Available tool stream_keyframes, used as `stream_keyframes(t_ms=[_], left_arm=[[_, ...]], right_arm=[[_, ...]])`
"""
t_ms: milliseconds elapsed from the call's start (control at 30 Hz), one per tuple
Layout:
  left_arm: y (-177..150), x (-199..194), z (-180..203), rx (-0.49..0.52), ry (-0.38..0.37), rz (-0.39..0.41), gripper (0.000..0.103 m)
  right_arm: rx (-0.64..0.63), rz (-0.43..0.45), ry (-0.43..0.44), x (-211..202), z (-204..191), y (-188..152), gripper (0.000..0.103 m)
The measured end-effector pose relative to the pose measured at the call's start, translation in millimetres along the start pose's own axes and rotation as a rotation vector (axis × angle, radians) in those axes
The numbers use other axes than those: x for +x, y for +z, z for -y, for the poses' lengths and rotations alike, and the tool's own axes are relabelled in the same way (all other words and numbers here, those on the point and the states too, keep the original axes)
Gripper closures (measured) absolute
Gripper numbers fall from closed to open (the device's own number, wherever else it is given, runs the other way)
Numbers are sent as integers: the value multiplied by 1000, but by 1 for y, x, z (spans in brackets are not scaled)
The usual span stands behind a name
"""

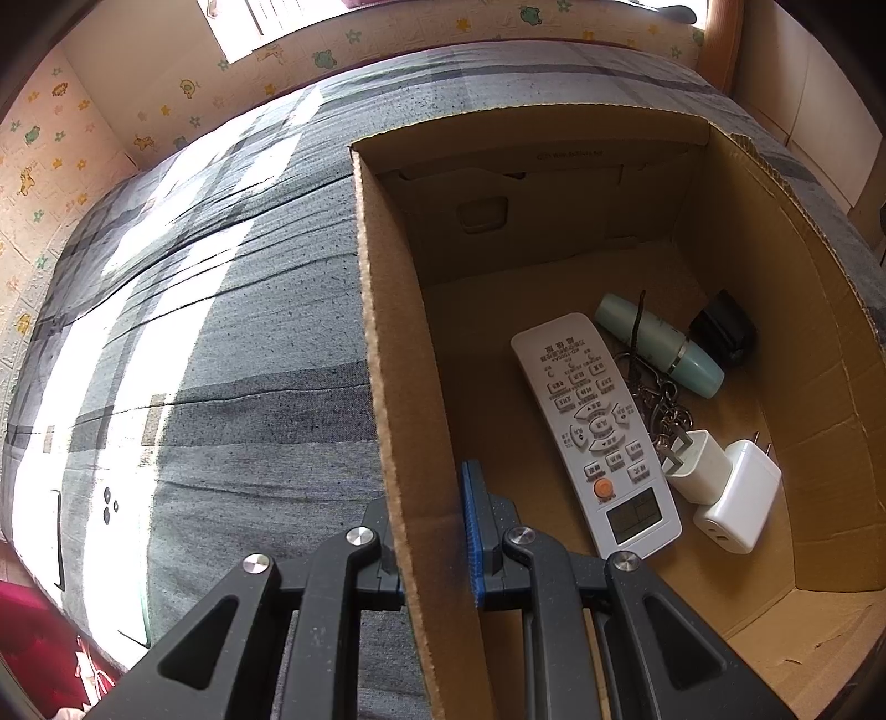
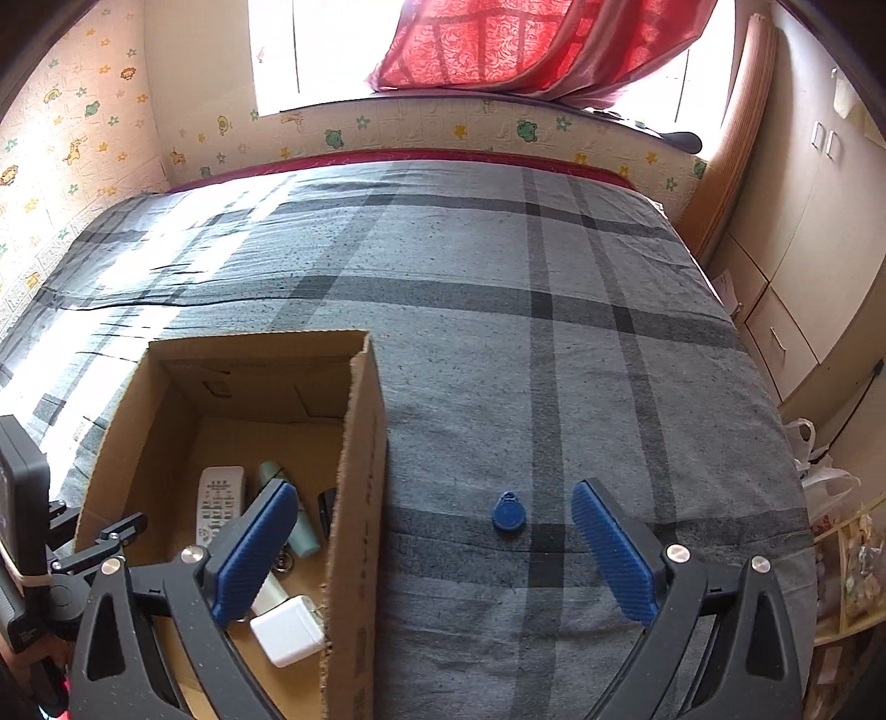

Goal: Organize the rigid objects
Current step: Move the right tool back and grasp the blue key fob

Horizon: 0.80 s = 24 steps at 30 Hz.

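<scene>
An open cardboard box (image 1: 387,343) (image 2: 360,443) sits on a grey plaid bed. Inside lie a white remote (image 1: 598,432) (image 2: 219,498), a mint green tube (image 1: 659,343) (image 2: 299,526), a key ring with chain (image 1: 659,399), a black item (image 1: 722,327) and two white chargers (image 1: 736,504) (image 2: 288,628). My left gripper (image 1: 426,531) is shut on the box's left wall, one finger on each side. My right gripper (image 2: 437,548) is open above the bed; a blue key fob (image 2: 508,512) lies on the sheet between its fingers, slightly ahead.
The bed (image 2: 554,332) reaches a papered wall and window with a red curtain (image 2: 526,44). Wardrobes (image 2: 819,221) stand at the right, with bags (image 2: 830,487) on the floor. A white object (image 1: 61,531) lies on the bed's left edge.
</scene>
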<state>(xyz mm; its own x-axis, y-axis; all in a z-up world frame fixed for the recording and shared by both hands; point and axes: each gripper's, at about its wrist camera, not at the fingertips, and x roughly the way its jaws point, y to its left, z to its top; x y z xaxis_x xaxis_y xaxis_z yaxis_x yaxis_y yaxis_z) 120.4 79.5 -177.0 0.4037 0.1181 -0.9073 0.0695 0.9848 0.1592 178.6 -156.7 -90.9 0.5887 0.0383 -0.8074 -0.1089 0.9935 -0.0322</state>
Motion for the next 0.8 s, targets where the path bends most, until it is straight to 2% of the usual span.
stream_keyframes(t_ms=[333, 800], left_arm=[[-1, 1, 3, 3, 4, 0, 87], [-1, 3, 3, 10, 8, 1, 87]], right_arm=[[98, -65, -55, 38, 57, -19, 2], [85, -138, -73, 103, 71, -50, 2]])
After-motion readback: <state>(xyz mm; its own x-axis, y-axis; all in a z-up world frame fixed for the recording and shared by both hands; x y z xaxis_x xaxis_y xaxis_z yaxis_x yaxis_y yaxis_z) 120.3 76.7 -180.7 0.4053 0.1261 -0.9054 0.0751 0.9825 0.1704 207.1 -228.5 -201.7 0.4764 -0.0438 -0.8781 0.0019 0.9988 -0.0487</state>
